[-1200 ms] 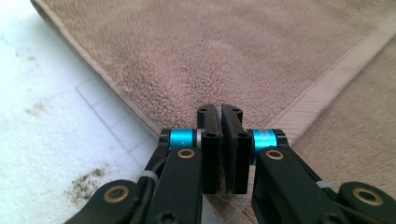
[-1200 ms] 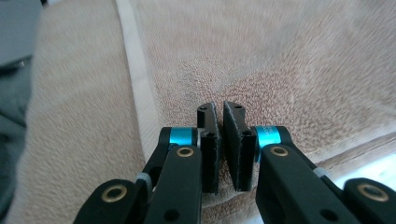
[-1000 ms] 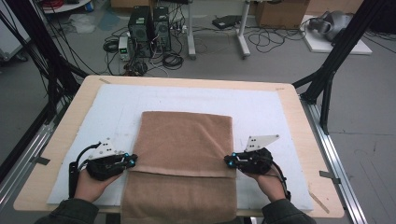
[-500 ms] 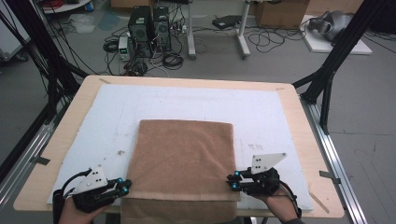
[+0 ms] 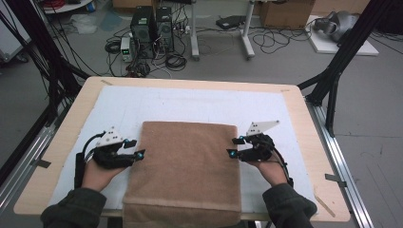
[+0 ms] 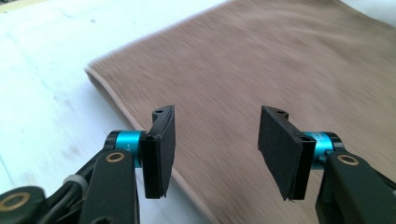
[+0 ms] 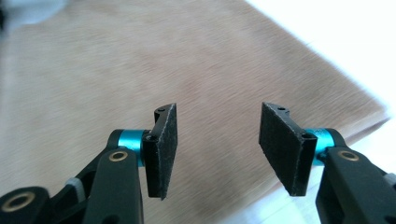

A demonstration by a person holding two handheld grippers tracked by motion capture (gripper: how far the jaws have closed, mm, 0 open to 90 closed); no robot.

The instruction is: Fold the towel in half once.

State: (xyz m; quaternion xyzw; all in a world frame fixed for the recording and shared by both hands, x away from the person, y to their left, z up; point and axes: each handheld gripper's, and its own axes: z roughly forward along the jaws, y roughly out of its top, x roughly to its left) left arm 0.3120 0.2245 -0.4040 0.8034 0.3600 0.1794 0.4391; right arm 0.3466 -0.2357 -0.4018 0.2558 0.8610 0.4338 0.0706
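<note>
A brown folded towel [image 5: 185,166] lies flat on the white mat [image 5: 204,102], its near end hanging over the table's front edge. My left gripper [image 5: 134,148] stands open at the towel's left edge, jaws apart over the towel [image 6: 280,74] with nothing between them. My right gripper [image 5: 234,147] stands open at the towel's right edge, its jaws over the brown cloth [image 7: 154,60] and holding nothing. The left gripper [image 6: 216,140] and the right gripper [image 7: 217,140] both show a wide gap between their black pads.
The wooden table [image 5: 304,118] has bare mat behind and beside the towel. Black frame posts [image 5: 347,52] stand at the right, more at the left. Computer towers [image 5: 152,23] and cables lie on the floor beyond the table.
Both grippers have moved forward from the table's near edge to the middle of the towel's side edges. The towel lies a little farther toward the near edge than one second ago.
</note>
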